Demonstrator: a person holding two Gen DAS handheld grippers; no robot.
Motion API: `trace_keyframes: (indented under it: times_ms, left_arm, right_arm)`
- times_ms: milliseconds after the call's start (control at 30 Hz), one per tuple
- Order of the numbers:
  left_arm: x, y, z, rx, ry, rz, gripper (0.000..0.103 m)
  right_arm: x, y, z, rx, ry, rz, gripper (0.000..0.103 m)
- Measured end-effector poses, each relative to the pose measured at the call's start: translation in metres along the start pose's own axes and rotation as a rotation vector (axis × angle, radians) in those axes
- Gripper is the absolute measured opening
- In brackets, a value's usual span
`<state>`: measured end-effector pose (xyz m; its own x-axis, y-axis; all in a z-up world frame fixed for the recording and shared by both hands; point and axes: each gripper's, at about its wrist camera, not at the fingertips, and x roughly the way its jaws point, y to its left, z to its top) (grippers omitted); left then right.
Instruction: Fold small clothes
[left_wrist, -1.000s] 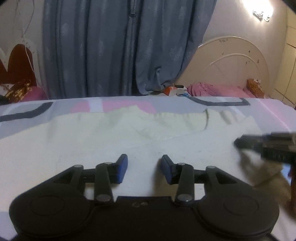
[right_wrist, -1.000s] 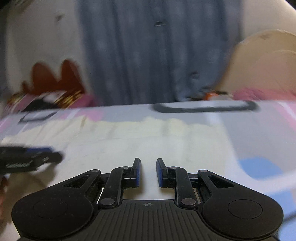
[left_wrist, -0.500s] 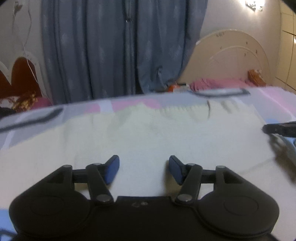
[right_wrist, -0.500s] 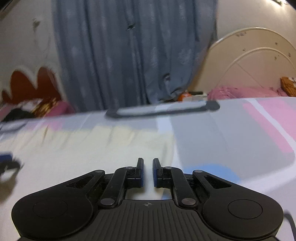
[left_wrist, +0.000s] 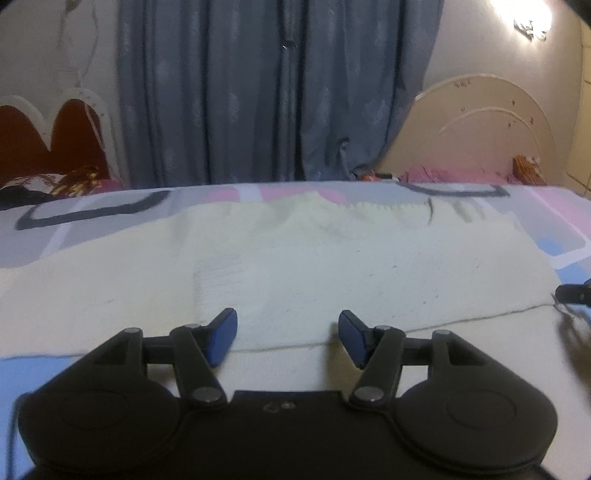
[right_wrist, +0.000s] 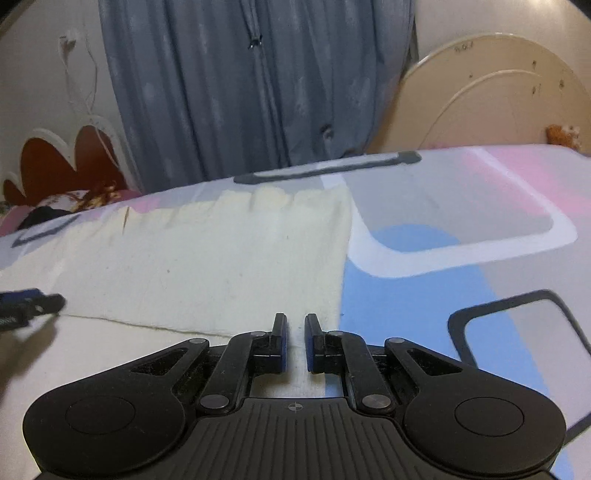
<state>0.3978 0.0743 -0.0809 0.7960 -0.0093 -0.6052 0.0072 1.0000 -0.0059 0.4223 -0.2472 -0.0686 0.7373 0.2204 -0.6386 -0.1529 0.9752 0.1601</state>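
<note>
The left gripper (left_wrist: 288, 334) has spread its jaws wide over the near hem of the pale yellow knitted garment (left_wrist: 295, 266) lying flat on the patterned bed sheet (right_wrist: 461, 236). The right gripper (right_wrist: 295, 341), jaws narrow and empty, has shifted to the garment's right edge, likely preparing the next fold.

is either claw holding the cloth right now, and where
Nothing is held. The left claw is wide open over the cloth; the right claw has a narrow gap, empty, at the cloth's right edge.
</note>
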Motion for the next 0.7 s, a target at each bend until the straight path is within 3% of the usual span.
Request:
trace_keyframes:
  times_ms: [167,367,500,567,633,700]
  left_arm:
    - [-0.032,0.061,-0.019,-0.163,-0.018,0.066,0.059]
    - [-0.068,0.168,-0.041,-0.407,-0.060,0.218,0.058]
    - [-0.080,0.252,-0.061,-0.692,-0.064,0.212,0.049]
    - [-0.083,0.282,-0.071,-0.799,-0.077,0.218,0.049]
    - [-0.084,0.309,-0.082,-0.911,-0.122,0.168,0.046]
    - [-0.081,0.327,-0.084,-0.957,-0.150,0.142,0.045]
  right_arm:
    - [-0.016,0.013,0.003,0.018,-0.009,0.037,0.010]
    - [-0.008,0.037,0.002,0.046,0.041,0.054,0.010]
    - [-0.002,0.056,0.003,0.074,0.041,0.067,0.010]
    - [0.001,0.066,0.003,0.078,0.044,0.068,0.010]
    - [0.003,0.074,0.003,0.082,0.045,0.066,0.010]
    - [0.004,0.080,0.004,0.088,0.044,0.056,0.010]
